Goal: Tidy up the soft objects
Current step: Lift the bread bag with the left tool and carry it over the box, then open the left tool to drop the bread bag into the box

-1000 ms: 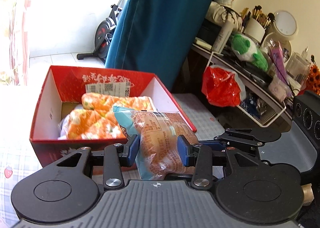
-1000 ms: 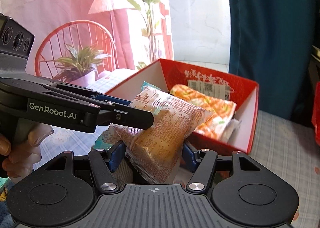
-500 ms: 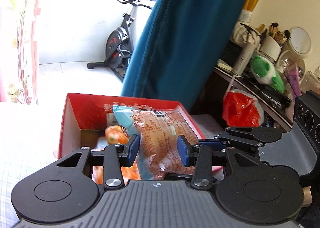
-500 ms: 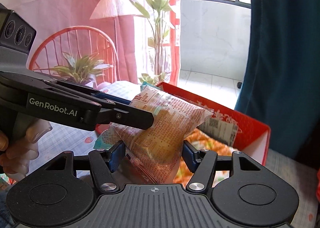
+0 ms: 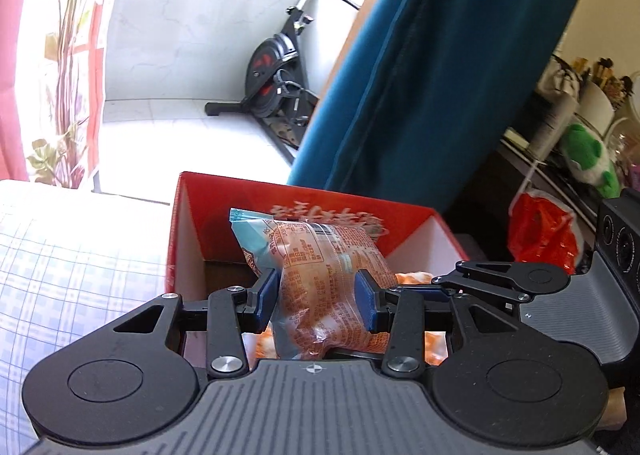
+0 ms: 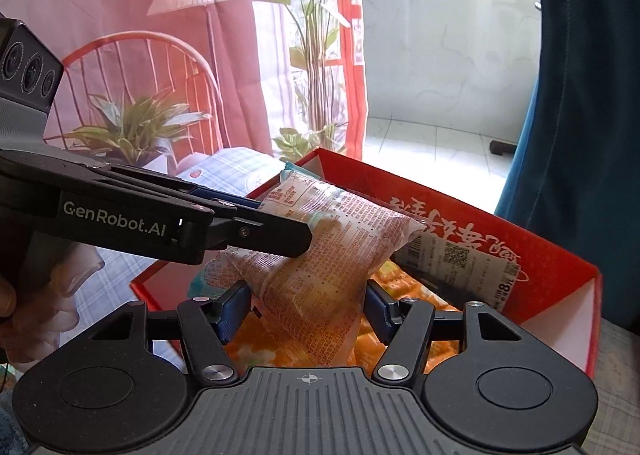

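Note:
A clear-wrapped bread packet (image 5: 320,279) with printed text and a pale blue end is held by both grippers at once. My left gripper (image 5: 316,299) is shut on its near part, the blue pads pressing its sides. In the right wrist view the same bread packet (image 6: 320,255) sits between the pads of my right gripper (image 6: 306,307), also shut on it, while the left gripper's fingers (image 6: 248,231) clamp it from the left. The packet hangs over the open red box (image 5: 188,223), whose red box wall (image 6: 560,283) shows orange snack packets (image 6: 400,283) inside.
A blue-checked cloth (image 5: 72,263) covers the surface left of the box. A teal curtain (image 5: 440,75) hangs behind it, an exercise bike (image 5: 276,75) beyond. A cluttered shelf with a red bag (image 5: 540,231) and green plush (image 5: 588,159) stands right. A hand (image 6: 48,295) holds the left gripper.
Both grippers have carried the bread packet forward, from in front of the red box to over its opening. The box now fills the lower views; the grips are unchanged.

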Tool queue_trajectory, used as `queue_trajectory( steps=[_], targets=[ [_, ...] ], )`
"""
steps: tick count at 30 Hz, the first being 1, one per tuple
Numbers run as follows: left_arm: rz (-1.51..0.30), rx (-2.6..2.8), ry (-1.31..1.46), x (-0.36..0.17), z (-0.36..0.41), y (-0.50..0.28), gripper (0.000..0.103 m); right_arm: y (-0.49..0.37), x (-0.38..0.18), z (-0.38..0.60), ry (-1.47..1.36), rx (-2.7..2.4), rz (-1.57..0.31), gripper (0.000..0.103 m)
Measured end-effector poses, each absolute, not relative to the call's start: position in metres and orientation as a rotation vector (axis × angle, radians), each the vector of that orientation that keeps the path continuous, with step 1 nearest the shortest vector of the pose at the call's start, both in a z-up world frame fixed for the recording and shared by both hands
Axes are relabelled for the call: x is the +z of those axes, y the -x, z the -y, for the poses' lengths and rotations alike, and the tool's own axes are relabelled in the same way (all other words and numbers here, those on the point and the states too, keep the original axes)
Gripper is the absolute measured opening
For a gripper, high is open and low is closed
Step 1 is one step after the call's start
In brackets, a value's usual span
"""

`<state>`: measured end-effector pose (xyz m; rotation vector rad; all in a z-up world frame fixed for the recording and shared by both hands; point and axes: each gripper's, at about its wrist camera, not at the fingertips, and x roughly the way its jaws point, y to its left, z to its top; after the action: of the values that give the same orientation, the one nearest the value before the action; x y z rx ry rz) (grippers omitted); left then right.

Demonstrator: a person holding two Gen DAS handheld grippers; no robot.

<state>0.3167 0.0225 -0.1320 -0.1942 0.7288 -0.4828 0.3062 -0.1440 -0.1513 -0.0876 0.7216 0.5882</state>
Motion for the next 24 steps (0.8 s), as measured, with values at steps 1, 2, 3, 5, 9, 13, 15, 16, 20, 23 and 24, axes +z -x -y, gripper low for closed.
queue_trajectory(
  steps=[1, 2, 3, 5, 9, 13, 15, 16, 20, 23, 24],
  targets=[
    [-0.731, -0.478, 0.192, -0.134, -0.023, -0.32, 0.044, -0.311, -0.154, 0.142, 0.089, 0.587, -0.726, 0.057],
    [-0.734, -0.473, 0.188, -0.136, -0.023, -0.324, 0.044, -0.315, -0.156, 0.14, 0.089, 0.585, -0.732, 0.057],
    [-0.741, -0.47, 0.182, -0.137, -0.023, -0.328, 0.044, -0.319, -0.158, 0.139, 0.088, 0.58, -0.738, 0.057],
    [-0.748, -0.467, 0.161, -0.138, -0.021, -0.337, 0.044, -0.328, -0.162, 0.135, 0.09, 0.567, -0.753, 0.057],
    [-0.732, -0.449, 0.141, -0.138, -0.018, -0.352, 0.044, -0.344, -0.165, 0.131, 0.096, 0.528, -0.755, 0.057],
    [-0.715, -0.415, 0.088, -0.137, -0.016, -0.356, 0.044, -0.355, -0.172, 0.124, 0.125, 0.501, -0.777, 0.057],
    [-0.701, -0.411, 0.062, -0.135, -0.016, -0.353, 0.044, -0.358, -0.176, 0.121, 0.14, 0.494, -0.791, 0.057],
    [-0.699, -0.413, 0.06, -0.135, -0.017, -0.352, 0.044, -0.358, -0.177, 0.12, 0.144, 0.495, -0.794, 0.056],
    [-0.698, -0.417, 0.064, -0.13, -0.02, -0.344, 0.044, -0.352, -0.175, 0.12, 0.155, 0.5, -0.796, 0.056],
    [-0.697, -0.41, 0.064, -0.126, -0.018, -0.335, 0.044, -0.343, -0.168, 0.124, 0.151, 0.502, -0.787, 0.056],
    [-0.695, -0.408, 0.066, -0.125, -0.019, -0.331, 0.044, -0.338, -0.166, 0.125, 0.153, 0.502, -0.783, 0.056]
  ],
)
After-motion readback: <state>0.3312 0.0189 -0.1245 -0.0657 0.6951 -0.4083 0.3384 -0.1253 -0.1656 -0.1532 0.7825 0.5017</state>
